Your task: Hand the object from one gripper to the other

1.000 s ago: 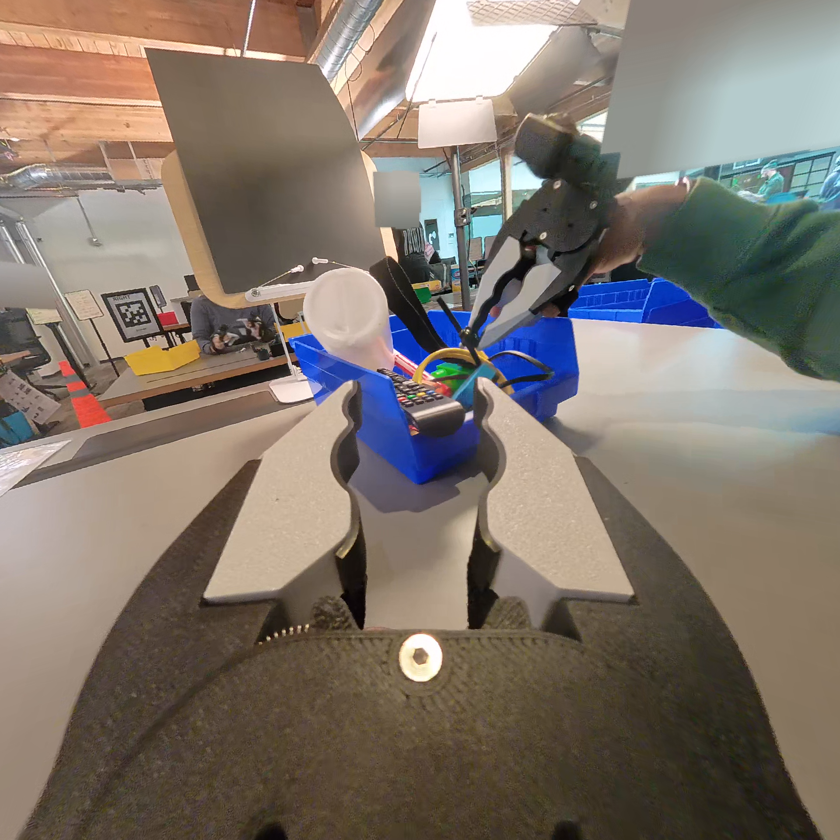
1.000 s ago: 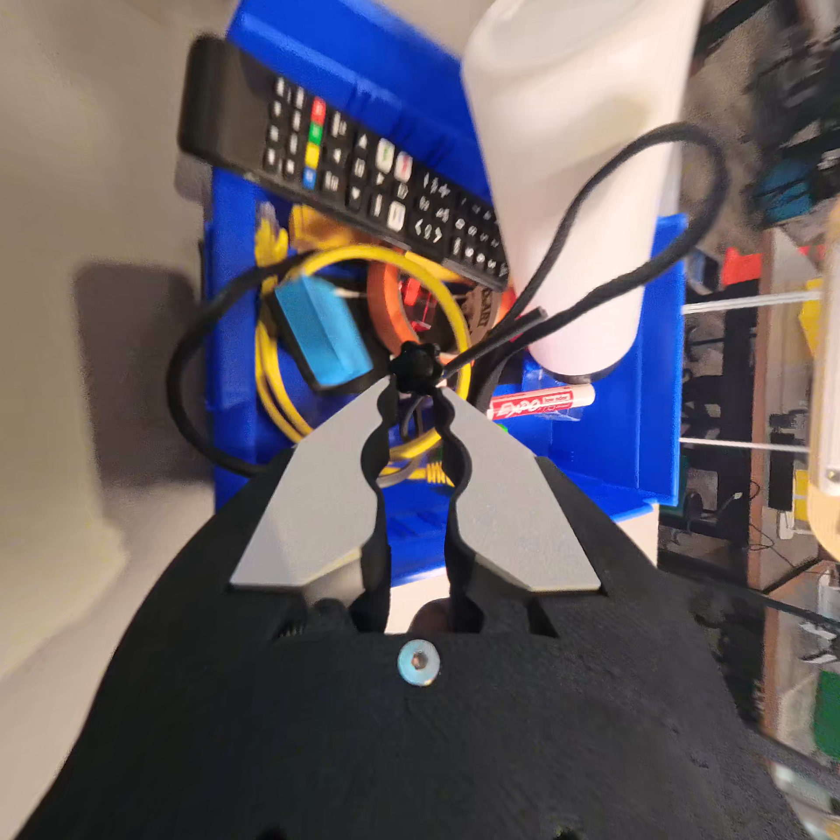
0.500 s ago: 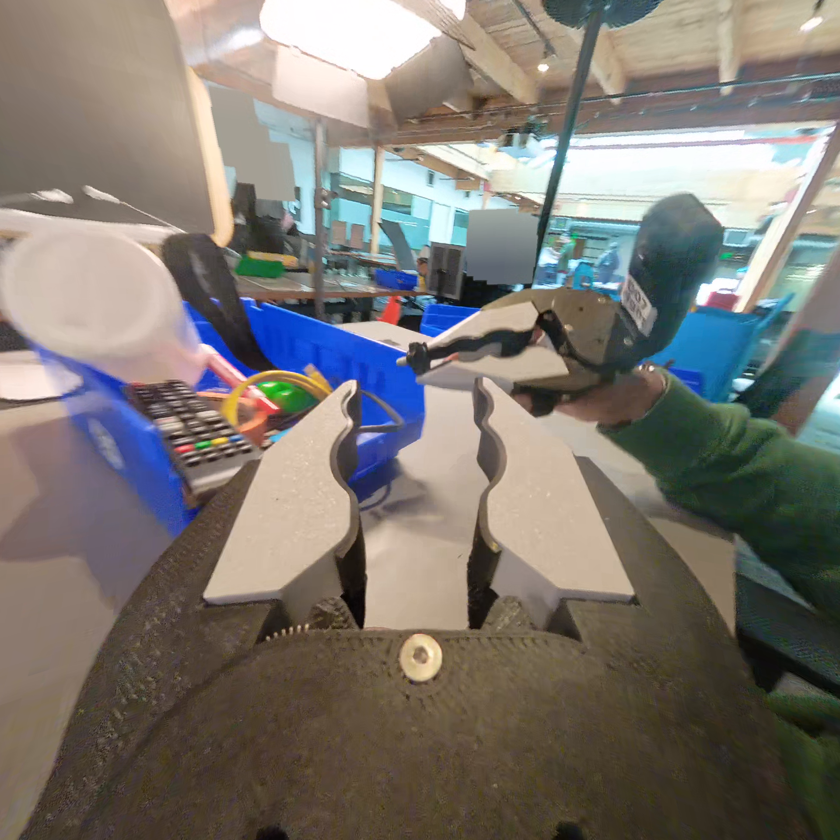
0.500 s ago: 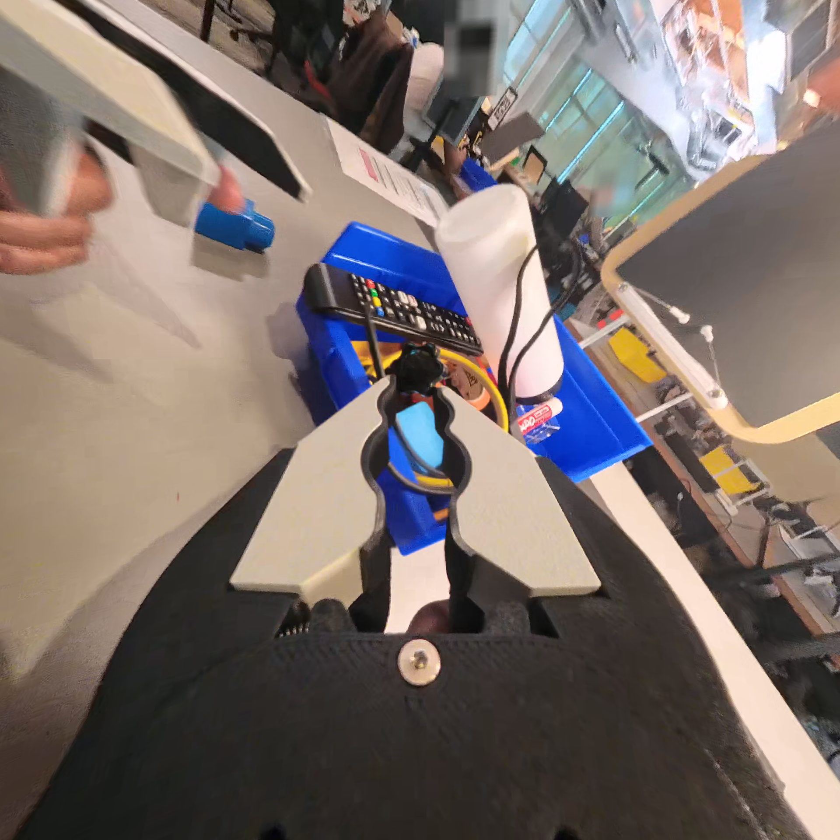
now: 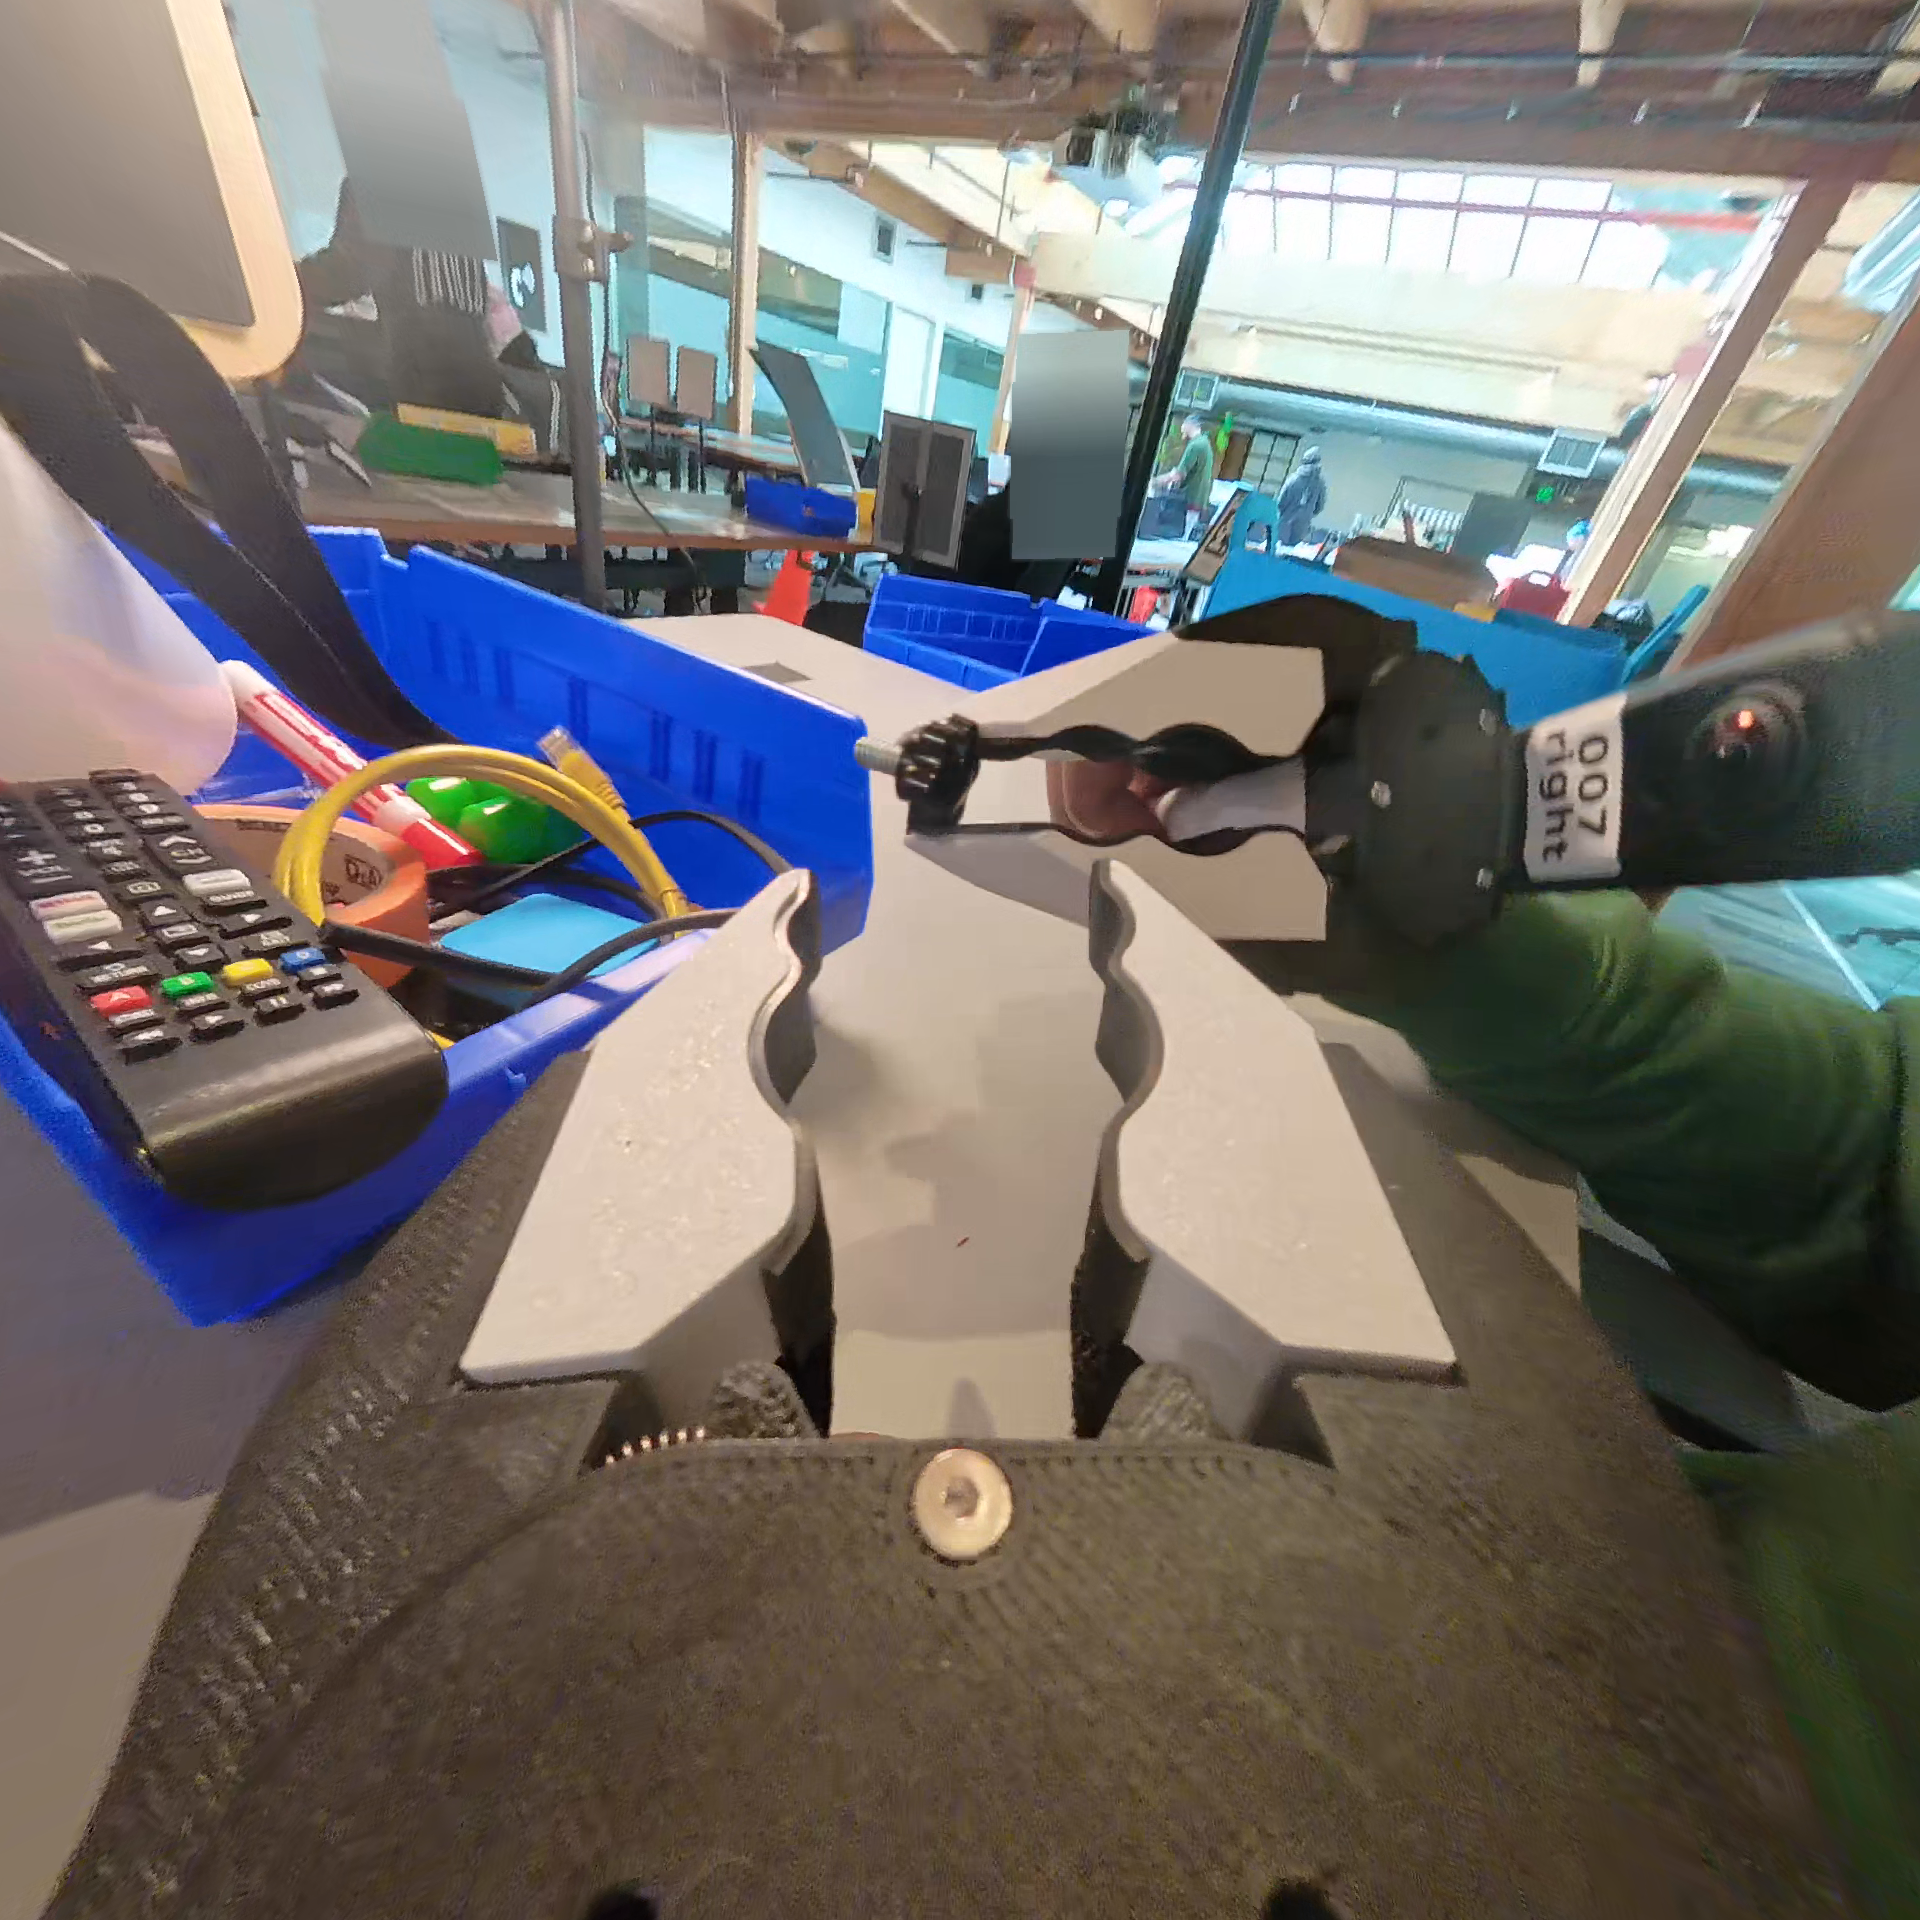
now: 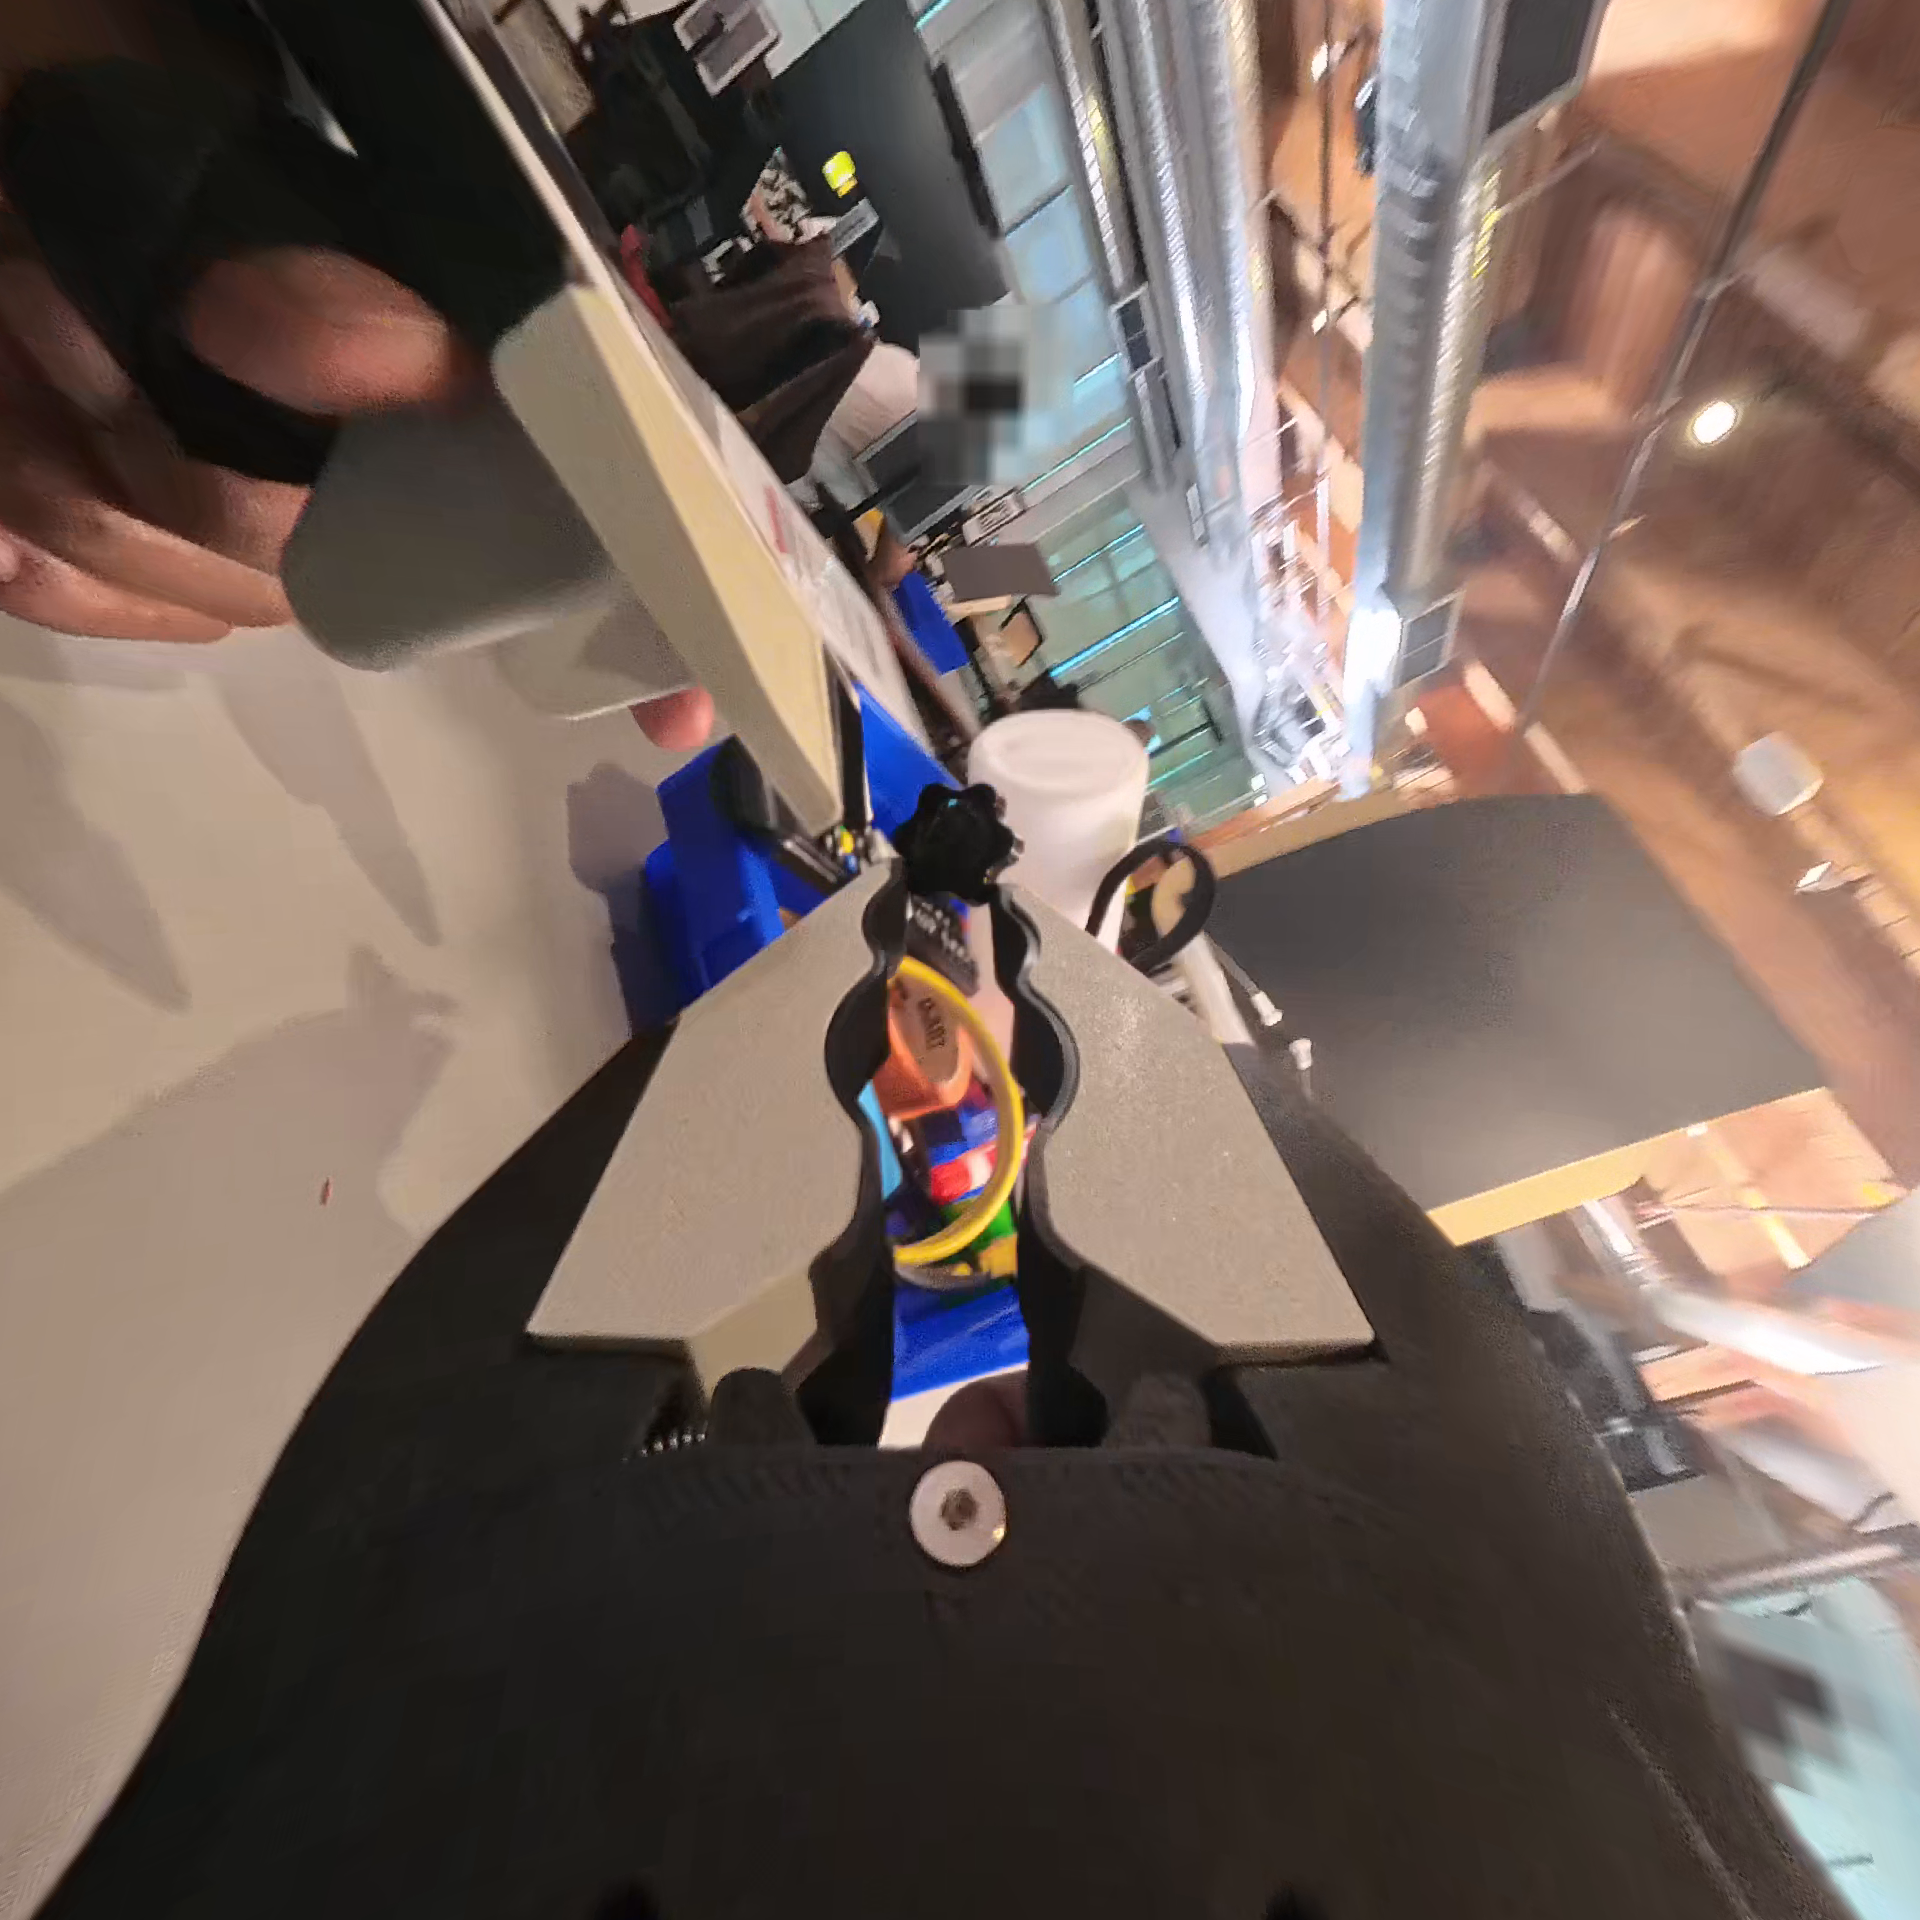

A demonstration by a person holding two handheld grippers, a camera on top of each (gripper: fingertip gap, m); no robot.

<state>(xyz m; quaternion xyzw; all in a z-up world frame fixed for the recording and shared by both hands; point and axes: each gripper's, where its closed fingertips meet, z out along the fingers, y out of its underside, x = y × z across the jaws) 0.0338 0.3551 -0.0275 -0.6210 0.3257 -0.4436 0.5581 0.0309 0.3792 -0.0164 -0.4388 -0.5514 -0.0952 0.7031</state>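
A small black knob with a short metal screw (image 5: 932,766) is pinched at the tips of my right gripper (image 5: 940,792), which comes in from the right, held sideways above the grey table. In the right wrist view the knob (image 6: 954,841) sits between the shut fingertips of the right gripper (image 6: 948,883). My left gripper (image 5: 951,904) is open and empty, its tips just below and in front of the knob, a short gap apart. The left gripper also shows blurred at the upper left of the right wrist view (image 6: 499,520).
A blue bin (image 5: 665,686) stands at the left on the grey table (image 5: 935,1039). It holds a black remote (image 5: 177,966), a yellow cable (image 5: 499,790), orange tape (image 5: 369,883), a red marker (image 5: 343,769), black cords and a white cup (image 6: 1049,800). More blue bins (image 5: 987,623) stand behind. Both grippers' tips are close together, under 4 cm apart.
The right gripper lifted the knob out of the blue bin, turned sideways and came closer to the left gripper's open tips. The left gripper stayed open and turned right.
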